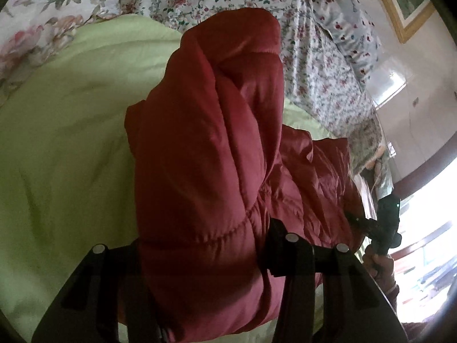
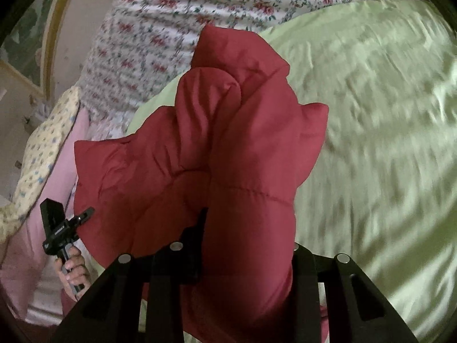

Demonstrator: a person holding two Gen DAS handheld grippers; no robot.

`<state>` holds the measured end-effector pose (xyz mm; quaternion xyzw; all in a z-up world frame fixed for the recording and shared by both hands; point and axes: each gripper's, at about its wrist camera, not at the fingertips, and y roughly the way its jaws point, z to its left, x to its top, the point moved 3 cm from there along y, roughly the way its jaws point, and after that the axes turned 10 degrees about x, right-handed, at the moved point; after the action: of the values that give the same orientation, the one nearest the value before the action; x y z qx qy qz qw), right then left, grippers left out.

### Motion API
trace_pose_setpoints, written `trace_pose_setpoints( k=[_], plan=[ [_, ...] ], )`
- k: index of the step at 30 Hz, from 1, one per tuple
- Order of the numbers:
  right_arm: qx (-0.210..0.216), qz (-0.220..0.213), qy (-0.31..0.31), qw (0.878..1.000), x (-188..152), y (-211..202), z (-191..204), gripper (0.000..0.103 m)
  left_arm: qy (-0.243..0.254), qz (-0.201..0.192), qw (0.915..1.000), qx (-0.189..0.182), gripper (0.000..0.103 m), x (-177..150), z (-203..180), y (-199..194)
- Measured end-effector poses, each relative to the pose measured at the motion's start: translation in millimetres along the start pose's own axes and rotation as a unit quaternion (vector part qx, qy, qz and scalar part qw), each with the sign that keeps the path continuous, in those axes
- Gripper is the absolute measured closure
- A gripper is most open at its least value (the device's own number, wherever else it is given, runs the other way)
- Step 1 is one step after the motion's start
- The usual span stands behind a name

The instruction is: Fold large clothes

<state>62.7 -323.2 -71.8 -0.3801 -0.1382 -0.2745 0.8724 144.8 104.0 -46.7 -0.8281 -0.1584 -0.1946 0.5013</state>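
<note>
A red puffer jacket (image 1: pixel 205 143) is bunched up over a light green bed cover (image 1: pixel 62 131). My left gripper (image 1: pixel 204 245) is shut on a thick fold of the jacket, with padded cloth bulging between its fingers. In the right wrist view the same jacket (image 2: pixel 228 148) hangs in folds over the green cover (image 2: pixel 371 143). My right gripper (image 2: pixel 248 245) is shut on another fold of it; its right finger is hidden behind the cloth. Each gripper shows at the edge of the other's view, the right one (image 1: pixel 382 225) and the left one (image 2: pixel 61 228), both hand-held.
A flower-print sheet (image 1: pixel 314 65) and pillows (image 1: pixel 351 23) lie past the green cover. A pink and yellow bedding pile (image 2: pixel 42 171) sits at the left in the right wrist view. A framed picture (image 1: pixel 400 3) hangs on the wall. A bright window (image 1: pixel 428 214) is at the right.
</note>
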Motion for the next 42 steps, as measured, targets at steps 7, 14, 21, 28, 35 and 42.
trace_pose_setpoints(
  k=[7,14,21,28,35,42],
  plan=[
    [-0.001,0.002,0.013,1.0,-24.0,-2.4,-6.5,0.066,0.004,0.02,0.9994,0.028,0.052,-21.2,14.5,8.9],
    [-0.065,-0.002,-0.014,0.998,-18.6,-1.9,-3.7,0.035,-0.004,0.001,0.9944,0.106,0.018,-14.0,19.3,19.5],
    [-0.147,-0.044,-0.069,0.986,6.9,-8.2,7.3,0.012,0.04,-0.054,0.9771,0.202,0.01,-0.2,7.5,12.8],
    [-0.165,-0.054,-0.089,0.981,28.7,12.3,13.4,0.012,0.08,-0.072,0.9596,0.26,0.009,16.3,-4.2,26.3],
    [-0.19,-0.053,-0.121,0.973,30.9,31.9,23.7,0.059,0.126,-0.061,0.9556,0.259,0.057,15.0,-20.1,50.1],
    [-0.216,-0.092,-0.148,0.961,36.7,18.2,36.2,0.091,0.134,-0.077,0.9561,0.249,0.083,37.0,-37.3,43.8]
  ],
)
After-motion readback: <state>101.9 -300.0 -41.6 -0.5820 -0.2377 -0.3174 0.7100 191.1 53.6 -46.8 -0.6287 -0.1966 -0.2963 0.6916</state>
